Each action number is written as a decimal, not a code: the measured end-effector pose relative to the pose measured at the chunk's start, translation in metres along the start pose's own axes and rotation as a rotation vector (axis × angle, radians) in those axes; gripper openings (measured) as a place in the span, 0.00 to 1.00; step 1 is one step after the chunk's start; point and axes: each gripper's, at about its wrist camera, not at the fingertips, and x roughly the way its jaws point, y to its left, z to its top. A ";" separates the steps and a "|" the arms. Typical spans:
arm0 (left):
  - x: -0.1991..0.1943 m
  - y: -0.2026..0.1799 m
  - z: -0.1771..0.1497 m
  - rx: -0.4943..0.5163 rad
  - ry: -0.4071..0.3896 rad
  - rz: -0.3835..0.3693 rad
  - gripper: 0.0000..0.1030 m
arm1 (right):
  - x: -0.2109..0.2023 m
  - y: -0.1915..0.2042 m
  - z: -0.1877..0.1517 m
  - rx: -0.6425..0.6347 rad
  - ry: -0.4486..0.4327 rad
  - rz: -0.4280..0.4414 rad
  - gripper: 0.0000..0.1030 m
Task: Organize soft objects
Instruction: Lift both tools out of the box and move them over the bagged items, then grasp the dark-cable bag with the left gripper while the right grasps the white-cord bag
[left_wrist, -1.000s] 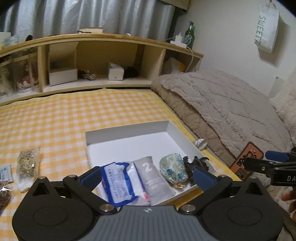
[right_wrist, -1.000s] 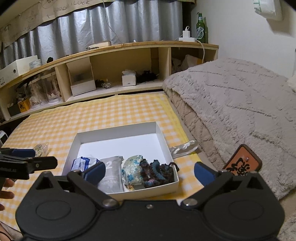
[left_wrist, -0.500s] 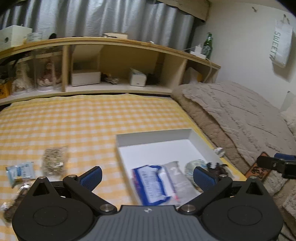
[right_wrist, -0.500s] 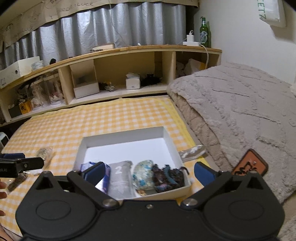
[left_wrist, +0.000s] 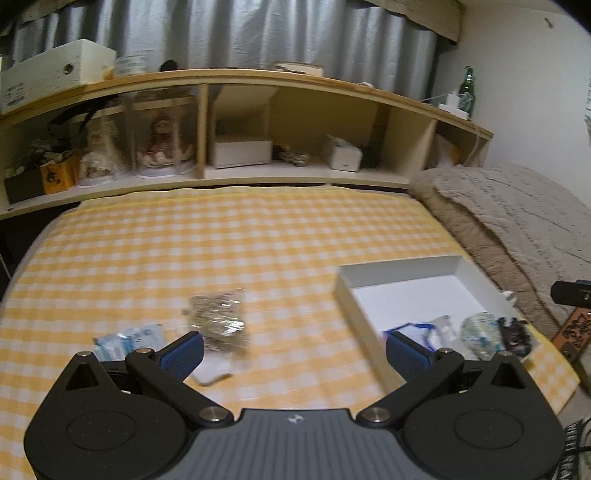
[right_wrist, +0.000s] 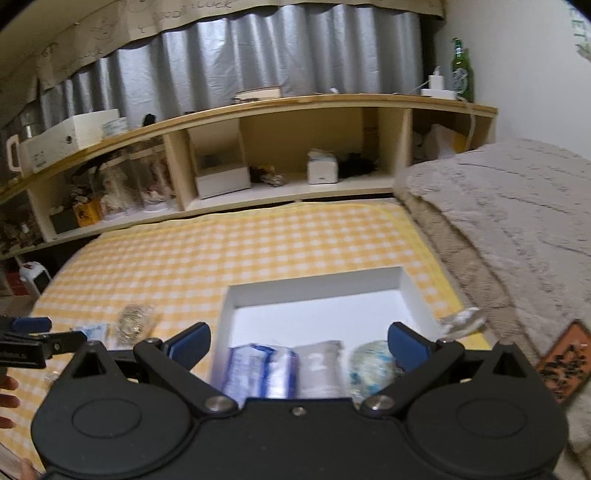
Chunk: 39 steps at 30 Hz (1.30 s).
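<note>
A white box (left_wrist: 402, 266) (right_wrist: 314, 291) sits on the yellow checked cloth. It holds a blue-white packet (right_wrist: 258, 369), a grey pouch marked 2 (right_wrist: 319, 365), a patterned blue pouch (left_wrist: 480, 332) (right_wrist: 373, 367) and a dark knitted item (left_wrist: 513, 334). A clear bag of brownish bits (left_wrist: 218, 317) (right_wrist: 133, 325) and a small blue-white packet (left_wrist: 127, 341) lie on the cloth left of the box. My left gripper (left_wrist: 293, 352) is open and empty, just short of the clear bag. My right gripper (right_wrist: 297, 345) is open and empty above the box's near side.
A wooden shelf unit (left_wrist: 236, 122) with boxes and jars runs along the back. A beige blanket (left_wrist: 517, 218) (right_wrist: 517, 221) lies at the right. A crumpled clear wrapper (right_wrist: 461, 321) and an orange tag (right_wrist: 561, 362) lie right of the box.
My left gripper has swung left, away from the box and toward the clear bag and small packet. My right gripper has shifted slightly over the box. Both stay open.
</note>
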 end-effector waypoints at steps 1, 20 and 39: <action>0.000 0.009 0.001 0.000 -0.002 0.008 1.00 | 0.003 0.005 0.001 -0.002 0.004 0.009 1.00; 0.031 0.125 -0.022 0.145 0.124 0.028 1.00 | 0.100 0.144 0.021 -0.130 0.076 0.137 1.00; 0.075 0.175 -0.044 0.095 0.334 -0.039 1.00 | 0.261 0.283 0.001 -0.077 0.336 0.131 1.00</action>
